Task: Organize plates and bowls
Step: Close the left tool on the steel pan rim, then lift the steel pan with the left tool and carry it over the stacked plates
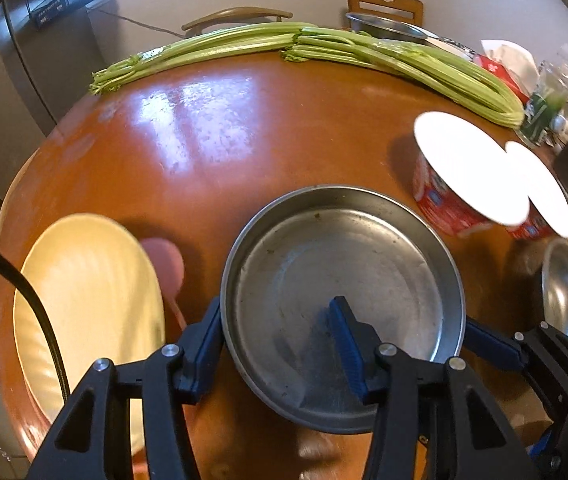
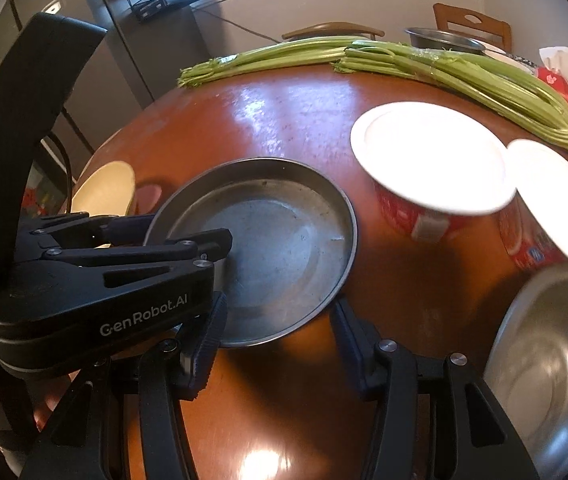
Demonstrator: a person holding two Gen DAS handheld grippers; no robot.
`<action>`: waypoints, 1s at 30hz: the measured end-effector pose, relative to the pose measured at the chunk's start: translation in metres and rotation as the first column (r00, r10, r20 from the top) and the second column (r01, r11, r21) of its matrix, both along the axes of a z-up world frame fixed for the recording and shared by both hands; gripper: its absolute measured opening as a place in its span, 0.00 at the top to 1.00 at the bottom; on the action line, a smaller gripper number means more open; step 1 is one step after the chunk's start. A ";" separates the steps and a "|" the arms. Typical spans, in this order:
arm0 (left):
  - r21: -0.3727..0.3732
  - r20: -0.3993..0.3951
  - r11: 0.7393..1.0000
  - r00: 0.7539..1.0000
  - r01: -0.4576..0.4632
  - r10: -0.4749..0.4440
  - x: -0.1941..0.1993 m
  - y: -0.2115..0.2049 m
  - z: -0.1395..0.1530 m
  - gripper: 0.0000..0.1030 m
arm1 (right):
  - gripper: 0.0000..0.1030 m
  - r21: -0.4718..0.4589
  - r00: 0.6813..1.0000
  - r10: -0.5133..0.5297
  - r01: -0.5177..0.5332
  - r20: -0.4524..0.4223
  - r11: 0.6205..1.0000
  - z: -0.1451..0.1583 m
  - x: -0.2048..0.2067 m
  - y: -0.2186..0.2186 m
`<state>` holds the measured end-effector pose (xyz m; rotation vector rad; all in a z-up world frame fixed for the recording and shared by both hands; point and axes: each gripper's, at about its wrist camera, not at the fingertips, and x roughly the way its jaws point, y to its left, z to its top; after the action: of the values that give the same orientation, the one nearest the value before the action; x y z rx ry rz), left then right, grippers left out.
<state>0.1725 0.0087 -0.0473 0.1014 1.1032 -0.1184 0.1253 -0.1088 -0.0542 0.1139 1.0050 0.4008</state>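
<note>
A round steel plate (image 1: 340, 280) lies in the middle of the brown table (image 1: 244, 128). My left gripper (image 1: 276, 306) is shut on the plate's left rim, with one blue finger (image 1: 204, 340) outside and the other inside on the floor. In the right wrist view the same steel plate (image 2: 284, 240) has its near rim just ahead of my right gripper (image 2: 278, 308). Its jaws stand apart, with nothing pressed between the pads. The left gripper (image 2: 184, 228) reaches over the plate's left edge there. A cream plate (image 1: 84, 300) lies at the left, and a steel bowl (image 2: 552, 368) stands at the right.
Two red bowls under white lids (image 1: 468, 168) (image 1: 540, 188) stand right of the steel plate. Long celery stalks (image 1: 324, 48) lie across the back, with another steel bowl (image 1: 384, 26) and a chair (image 1: 384, 0) behind them. A pink spoon (image 1: 164, 264) lies by the cream plate. Jars and a tissue box (image 1: 500, 68) crowd the far right.
</note>
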 end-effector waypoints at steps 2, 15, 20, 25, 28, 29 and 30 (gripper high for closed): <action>-0.001 0.005 1.000 1.000 0.000 0.000 -0.012 -0.003 0.002 0.50 | 0.46 -0.004 1.000 0.008 -0.008 0.001 1.000 0.000 -0.009 -0.001; -0.033 0.044 0.999 0.999 -0.021 0.023 -0.072 -0.005 0.000 0.49 | 0.46 -0.001 0.998 0.062 -0.062 0.001 0.998 -0.005 -0.044 -0.009; -0.055 0.062 0.998 0.997 -0.037 0.041 -0.087 -0.001 -0.003 0.49 | 0.46 -0.009 0.997 0.074 -0.073 0.009 0.997 -0.005 -0.047 -0.008; -0.073 0.068 0.996 0.996 -0.052 0.057 -0.096 0.005 -0.005 0.49 | 0.46 -0.011 0.995 0.093 -0.093 0.018 0.996 -0.005 -0.055 -0.006; -0.077 0.077 0.995 0.995 -0.057 0.063 -0.099 0.006 -0.004 0.49 | 0.46 -0.012 0.995 0.098 -0.098 0.019 0.995 -0.006 -0.058 -0.006; -0.077 0.083 0.995 0.995 -0.055 0.061 -0.101 0.006 -0.002 0.49 | 0.46 -0.011 0.995 0.098 -0.098 0.018 0.995 -0.006 -0.059 -0.006; -0.075 0.090 0.996 0.994 -0.051 0.057 -0.102 0.006 0.000 0.49 | 0.46 -0.010 0.995 0.097 -0.097 0.020 0.995 -0.005 -0.060 -0.006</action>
<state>0.0709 0.0143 -0.0474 0.0120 1.0079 -0.1039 0.0652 -0.1150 -0.0593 0.0530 0.9943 0.4848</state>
